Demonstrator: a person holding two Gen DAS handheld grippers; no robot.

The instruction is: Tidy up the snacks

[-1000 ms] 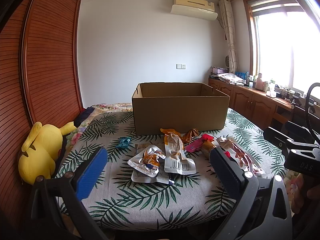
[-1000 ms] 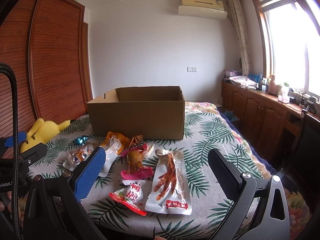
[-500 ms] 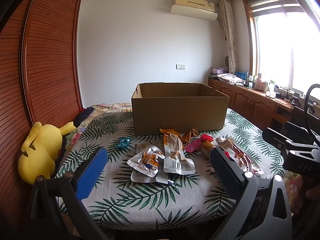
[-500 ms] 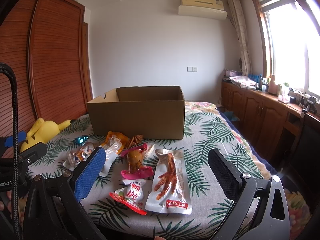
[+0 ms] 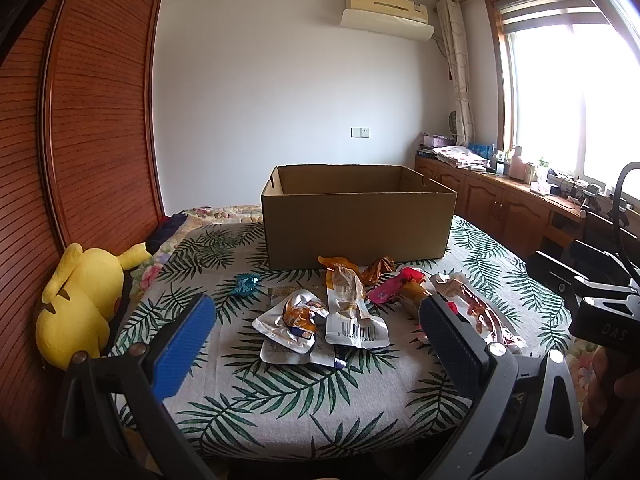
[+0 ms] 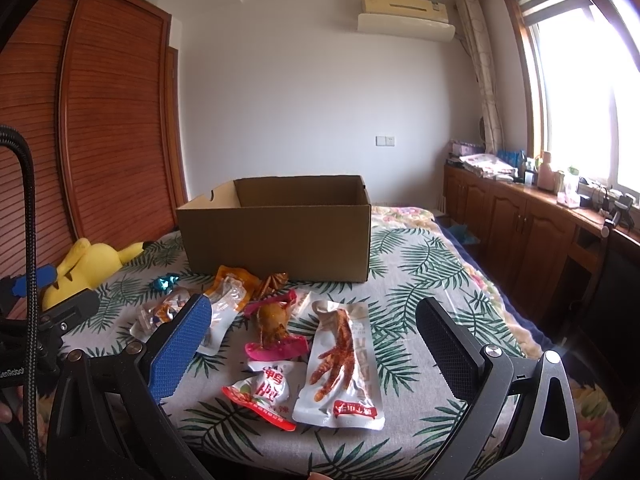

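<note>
Nothing moved since before: both tongs [image 5: 316, 326] [image 6: 314, 330] agape, empty; chicken-foot packet [image 6: 342, 364] lengthwise toward box [image 6: 276, 236].

Open-topped cardboard box [image 6: 276, 244] behind scattered snack packets [image 6: 280, 332], bare leaf-print cloth [image 6: 420, 272] right of both

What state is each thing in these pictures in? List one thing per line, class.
Brown cardboard box: open-topped, upright on the leaf-print cloth.
Left claw: open, empty.
Right claw: open, empty.
White chicken-foot packet: sealed, lying flat.
Barcoded clear packet: lying flat, outside the box.
Small teal wrapped candy: wrapped, lying apart from the pile.
</note>
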